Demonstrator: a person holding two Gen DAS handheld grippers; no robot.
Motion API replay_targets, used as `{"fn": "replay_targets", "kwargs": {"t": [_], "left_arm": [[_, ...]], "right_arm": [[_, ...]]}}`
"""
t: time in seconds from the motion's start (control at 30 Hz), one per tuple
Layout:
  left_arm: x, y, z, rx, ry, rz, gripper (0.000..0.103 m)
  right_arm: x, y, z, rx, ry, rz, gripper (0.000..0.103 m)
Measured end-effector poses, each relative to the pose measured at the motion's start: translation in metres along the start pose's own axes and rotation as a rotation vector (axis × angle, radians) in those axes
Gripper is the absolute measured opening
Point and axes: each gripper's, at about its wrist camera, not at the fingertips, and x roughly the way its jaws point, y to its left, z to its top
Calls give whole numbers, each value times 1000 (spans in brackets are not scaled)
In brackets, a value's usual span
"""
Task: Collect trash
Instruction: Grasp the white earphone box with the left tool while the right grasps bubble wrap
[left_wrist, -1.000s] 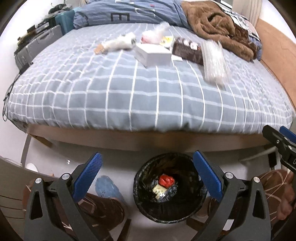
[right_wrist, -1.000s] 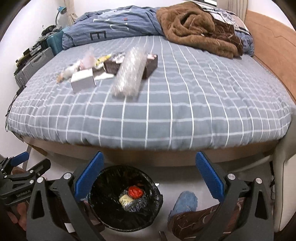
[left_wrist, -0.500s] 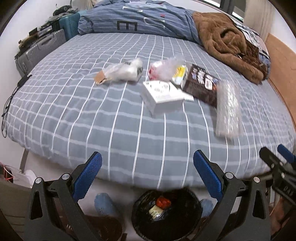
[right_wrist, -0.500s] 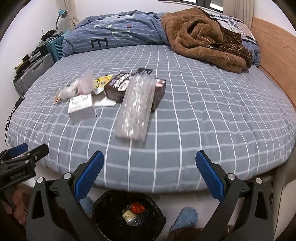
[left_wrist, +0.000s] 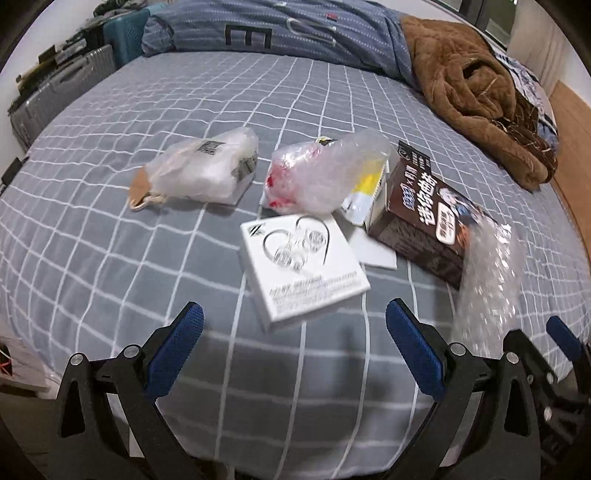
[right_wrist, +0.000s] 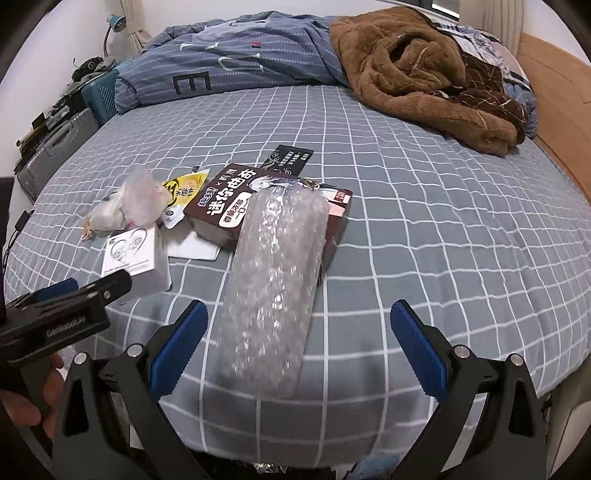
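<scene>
Left gripper (left_wrist: 293, 332): jaws spread wide, empty, held above the near edge of the bed, pointing at the white box.
Right gripper (right_wrist: 299, 334): jaws spread wide, empty; the near end of the bubble wrap lies between its fingers in view, contact cannot be told.
Bed (left_wrist: 110, 229): grey sheet with white grid; all trash sits in one cluster on it.
White box (left_wrist: 301, 264): nearest the left gripper, lying flat, earphone drawing on the lid.
Brown carton (left_wrist: 432, 221): right of the white box, tilted; one end under the bubble wrap.
Bubble wrap (right_wrist: 275, 291): long clear roll, far end resting on the brown carton.
Clear bag (left_wrist: 327, 171): crumpled, behind the white box, red marks inside.
Tied bag (left_wrist: 201, 171): left of the clear bag, apart from it.
Yellow sachet (right_wrist: 181, 195): between clear bag and carton.
Brown blanket (right_wrist: 424, 74): far right corner, well apart from the trash.
</scene>
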Motion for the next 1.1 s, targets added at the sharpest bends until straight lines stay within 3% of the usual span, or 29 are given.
{"fn": "replay_targets", "kwargs": {"t": [0.2,0.43,0.7,0.77,0.87,1.1], "left_arm": [[20,-3,17,-4,12,3,97],[37,-7,24,4,28,30,96],[45,-9,25,23,64,31,82],[42,-10,23,25,64,36,81],[34,-11,19,42,51,40,80],[14,-9,9,43,39,21,79]], "right_arm": [[20,0,7,9,21,9,92],[35,1,10,25,48,43,81],[40,4,12,47,82,105,56],[39,5,13,43,84,103,40],[34,6,12,35,81,102,30],[19,3,13,38,64,98,25]]}}
